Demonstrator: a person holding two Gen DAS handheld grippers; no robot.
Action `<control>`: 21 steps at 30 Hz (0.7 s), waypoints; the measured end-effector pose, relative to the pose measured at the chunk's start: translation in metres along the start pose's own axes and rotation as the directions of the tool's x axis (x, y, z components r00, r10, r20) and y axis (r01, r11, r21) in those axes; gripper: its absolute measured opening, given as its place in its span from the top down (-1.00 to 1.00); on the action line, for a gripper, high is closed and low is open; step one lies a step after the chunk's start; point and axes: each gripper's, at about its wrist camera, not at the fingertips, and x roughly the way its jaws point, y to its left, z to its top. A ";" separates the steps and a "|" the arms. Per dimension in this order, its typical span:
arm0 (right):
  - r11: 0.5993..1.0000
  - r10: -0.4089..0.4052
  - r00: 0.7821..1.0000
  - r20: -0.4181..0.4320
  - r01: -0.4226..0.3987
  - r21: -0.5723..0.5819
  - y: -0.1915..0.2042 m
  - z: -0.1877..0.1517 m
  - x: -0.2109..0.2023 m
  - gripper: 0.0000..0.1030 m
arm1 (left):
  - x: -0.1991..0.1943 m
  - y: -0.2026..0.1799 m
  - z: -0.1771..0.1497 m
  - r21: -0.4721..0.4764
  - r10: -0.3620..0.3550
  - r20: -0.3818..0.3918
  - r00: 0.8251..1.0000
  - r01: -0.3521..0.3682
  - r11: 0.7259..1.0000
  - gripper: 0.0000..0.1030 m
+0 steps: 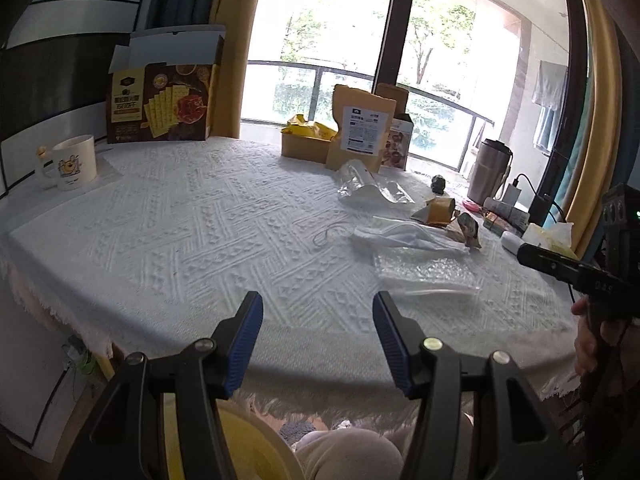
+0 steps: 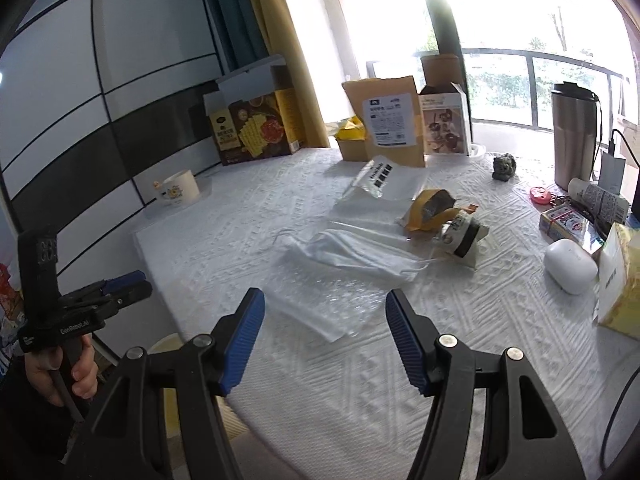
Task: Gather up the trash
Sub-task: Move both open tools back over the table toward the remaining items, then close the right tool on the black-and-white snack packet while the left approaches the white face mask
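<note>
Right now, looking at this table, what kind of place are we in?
Probably a room in a home, beside a balcony. A table under a white textured cloth holds a mug, a cracker box and loose wrappers, and behind it a glass door with yellow curtains opens onto a railed balcony with trees.

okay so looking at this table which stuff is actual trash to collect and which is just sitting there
Likely trash:
bubble wrap
face mask
clear plastic bag
torn yellow wrapper
crumpled snack wrapper

Probably just lying about:
mug
cracker box
steel tumbler
white earbud case
small figurine
</note>
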 end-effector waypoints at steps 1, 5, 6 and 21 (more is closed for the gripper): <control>1.000 -0.005 1.000 -0.002 0.005 0.003 -0.003 0.002 0.002 -0.18 | 0.003 -0.002 0.002 0.009 -0.006 0.000 1.000 0.006 1.000 -0.11; 0.999 -0.034 0.999 -0.007 0.034 0.008 -0.017 0.012 0.008 -0.18 | 0.015 -0.009 0.010 0.032 -0.027 0.001 1.000 0.027 0.999 -0.11; 0.999 -0.044 0.999 -0.006 0.044 0.012 -0.022 0.014 0.011 -0.18 | 0.020 -0.011 0.013 0.035 -0.028 0.003 1.000 0.028 0.999 -0.11; 0.970 -0.201 0.975 -0.097 0.211 0.117 -0.096 0.044 0.064 -0.19 | 0.083 -0.049 0.048 0.106 -0.108 -0.008 0.994 0.108 0.989 -0.11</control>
